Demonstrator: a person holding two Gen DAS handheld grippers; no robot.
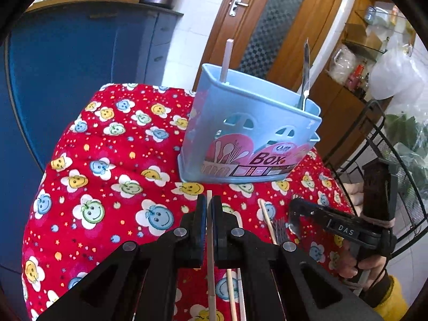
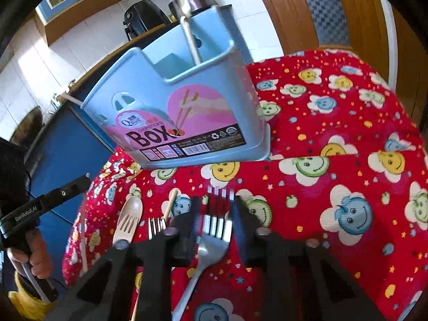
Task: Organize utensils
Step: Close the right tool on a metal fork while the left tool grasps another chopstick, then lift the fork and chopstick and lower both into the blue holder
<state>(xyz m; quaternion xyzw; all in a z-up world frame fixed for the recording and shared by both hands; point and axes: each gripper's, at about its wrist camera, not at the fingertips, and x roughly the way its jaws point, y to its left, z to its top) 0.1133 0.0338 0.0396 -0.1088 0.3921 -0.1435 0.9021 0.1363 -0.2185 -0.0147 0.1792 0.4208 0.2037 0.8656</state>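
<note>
Landmark: blue utensil holder point(image 1: 248, 133), upright on the red smiley-print cloth point(image 1: 107, 165); a pale stick point(image 1: 226, 61) and a metal utensil handle point(image 1: 305, 80) already stand in it.
Left gripper point(image 1: 209, 208): jaws closed almost fully on a pale chopstick point(image 1: 210, 254), pinched partway along its length; its tip shows just past the fingertips.
Key relation: the holder lies straight ahead of and above the left gripper; the chopstick's long axis points toward it, so the coming move probably calls for a lift and a tilt to upright over the rim.
Right gripper point(image 2: 214, 208): jaws partly open, straddling the head of a metal fork point(image 2: 214, 230) without visibly clamping it; tines toward the holder, handle running back under the gripper.
Nearer hand: both grippers sit near the holder's front face; which is closer cannot be told.
Loose items: a beige spork point(image 2: 128, 219), a second fork point(image 2: 156, 226) and another chopstick point(image 2: 169, 206), left of the right gripper.
Room: blue cabinet point(image 1: 80, 67) left of the holder, wooden door point(image 1: 281, 26) behind it.
</note>
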